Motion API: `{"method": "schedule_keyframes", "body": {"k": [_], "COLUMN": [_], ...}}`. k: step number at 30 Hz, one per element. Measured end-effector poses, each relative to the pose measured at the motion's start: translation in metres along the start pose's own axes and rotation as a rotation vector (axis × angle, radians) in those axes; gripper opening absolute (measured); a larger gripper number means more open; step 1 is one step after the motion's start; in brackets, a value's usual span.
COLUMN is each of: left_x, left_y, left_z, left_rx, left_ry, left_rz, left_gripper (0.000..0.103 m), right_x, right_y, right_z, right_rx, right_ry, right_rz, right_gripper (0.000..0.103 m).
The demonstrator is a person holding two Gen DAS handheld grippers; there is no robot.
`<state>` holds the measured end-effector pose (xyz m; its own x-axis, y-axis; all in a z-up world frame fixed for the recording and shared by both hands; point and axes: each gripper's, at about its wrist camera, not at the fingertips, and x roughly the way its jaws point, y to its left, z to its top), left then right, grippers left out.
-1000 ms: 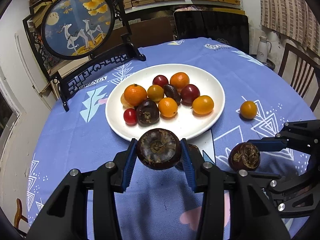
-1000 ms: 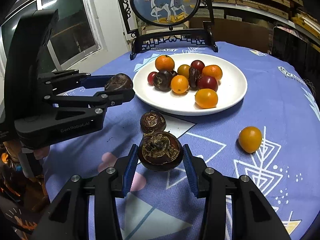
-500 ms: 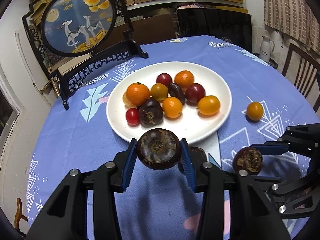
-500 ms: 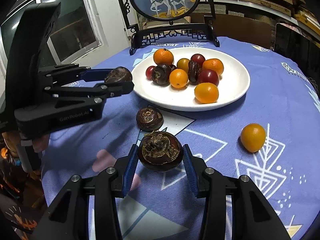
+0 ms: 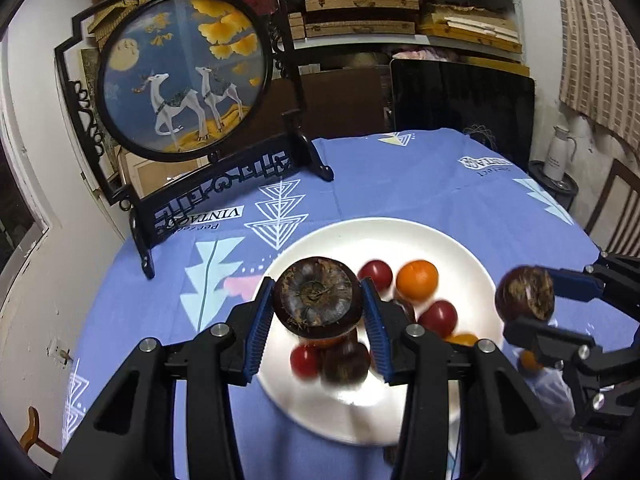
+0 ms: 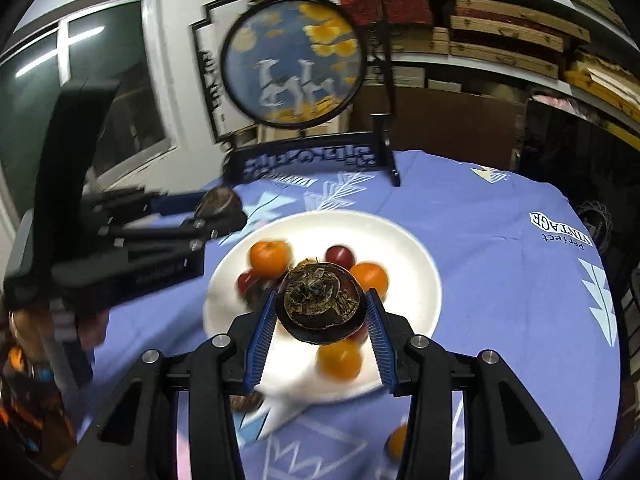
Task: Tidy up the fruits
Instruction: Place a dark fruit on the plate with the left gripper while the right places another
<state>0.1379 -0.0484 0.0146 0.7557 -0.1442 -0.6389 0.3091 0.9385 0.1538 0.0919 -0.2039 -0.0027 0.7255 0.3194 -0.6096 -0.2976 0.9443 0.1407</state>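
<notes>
My left gripper (image 5: 318,306) is shut on a dark brown round fruit (image 5: 316,294) and hangs over the near left part of the white plate (image 5: 472,264). The plate carries several orange, red and dark fruits, among them an orange one (image 5: 417,280). To the right, my right gripper (image 5: 534,306) is shut on a second dark brown fruit (image 5: 524,296). In the right wrist view that fruit (image 6: 320,300) sits between the blue pads of the right gripper (image 6: 320,312), above the plate (image 6: 424,280). The left gripper (image 6: 216,214) shows at the left with its fruit (image 6: 219,202).
A round deer screen on a black stand (image 5: 184,80) is at the back of the blue-clothed table (image 5: 400,184). A loose orange fruit (image 6: 396,444) and a dark fruit (image 6: 244,402) lie on the cloth near the plate. A chair (image 5: 616,208) and a white flask (image 5: 560,156) are at the right.
Both grippers have moved forward and up with their dark fruits, from the near side of the plate to above it. The plate and the screen now look closer.
</notes>
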Motion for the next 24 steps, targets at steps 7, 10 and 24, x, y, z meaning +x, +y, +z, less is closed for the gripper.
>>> {"method": "schedule_keyframes", "body": {"k": [7, 10, 24], "left_x": [0.058, 0.07, 0.036], "left_y": [-0.005, -0.002, 0.02], "left_z": [0.023, 0.028, -0.001], "left_rx": [-0.008, -0.03, -0.08], "left_ry": [0.065, 0.051, 0.04], "left_rz": [0.061, 0.093, 0.052], "left_gripper": [0.043, 0.059, 0.064], "right_x": [0.052, 0.073, 0.025], "right_y": [-0.02, -0.023, -0.04], "right_z": [0.019, 0.025, 0.002], "right_rx": [0.038, 0.038, 0.04], "right_ry": [0.049, 0.061, 0.02], "right_rz": [-0.038, -0.06, -0.087], "right_gripper": [0.045, 0.046, 0.063]}}
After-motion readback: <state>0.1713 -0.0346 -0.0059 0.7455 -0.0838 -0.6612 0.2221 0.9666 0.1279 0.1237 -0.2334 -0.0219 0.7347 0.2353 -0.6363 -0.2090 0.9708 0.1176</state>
